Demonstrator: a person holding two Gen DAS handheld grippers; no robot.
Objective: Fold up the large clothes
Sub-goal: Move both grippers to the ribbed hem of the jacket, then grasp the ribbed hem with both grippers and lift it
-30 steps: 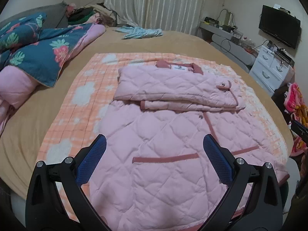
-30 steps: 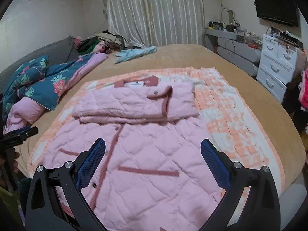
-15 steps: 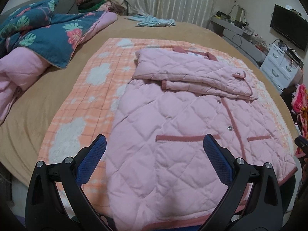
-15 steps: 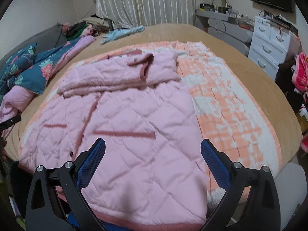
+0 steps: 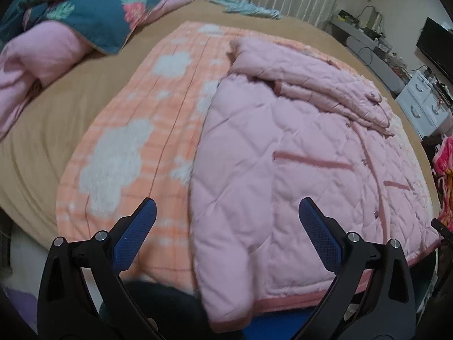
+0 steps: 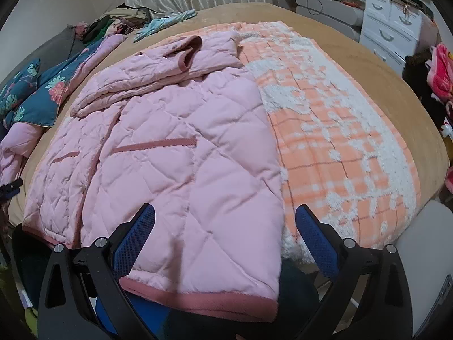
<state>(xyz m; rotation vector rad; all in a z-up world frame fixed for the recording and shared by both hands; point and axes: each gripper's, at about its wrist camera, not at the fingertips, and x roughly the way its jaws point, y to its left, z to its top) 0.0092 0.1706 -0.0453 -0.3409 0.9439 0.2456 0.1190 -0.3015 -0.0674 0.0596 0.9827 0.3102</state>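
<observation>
A pink quilted jacket (image 5: 297,170) lies flat on an orange and white checked blanket (image 5: 136,147) on the bed, its sleeves folded across the chest. My left gripper (image 5: 226,226) is open, low over the jacket's near left hem corner. In the right wrist view the jacket (image 6: 170,155) fills the left and middle. My right gripper (image 6: 225,228) is open, its jaws either side of the jacket's near right hem corner. Neither gripper holds anything.
A teal floral duvet with pink lining (image 5: 70,22) is heaped at the bed's left. A light blue garment (image 6: 167,22) lies at the far side. A white drawer unit (image 6: 396,25) and a TV (image 5: 436,45) stand at the right. Bright pink cloth (image 6: 441,70) lies beyond the bed's right edge.
Both grippers have dropped lower and closer to the jacket's near hem, the left toward its left corner and the right toward its right corner. Both stay open. The jacket has not moved.
</observation>
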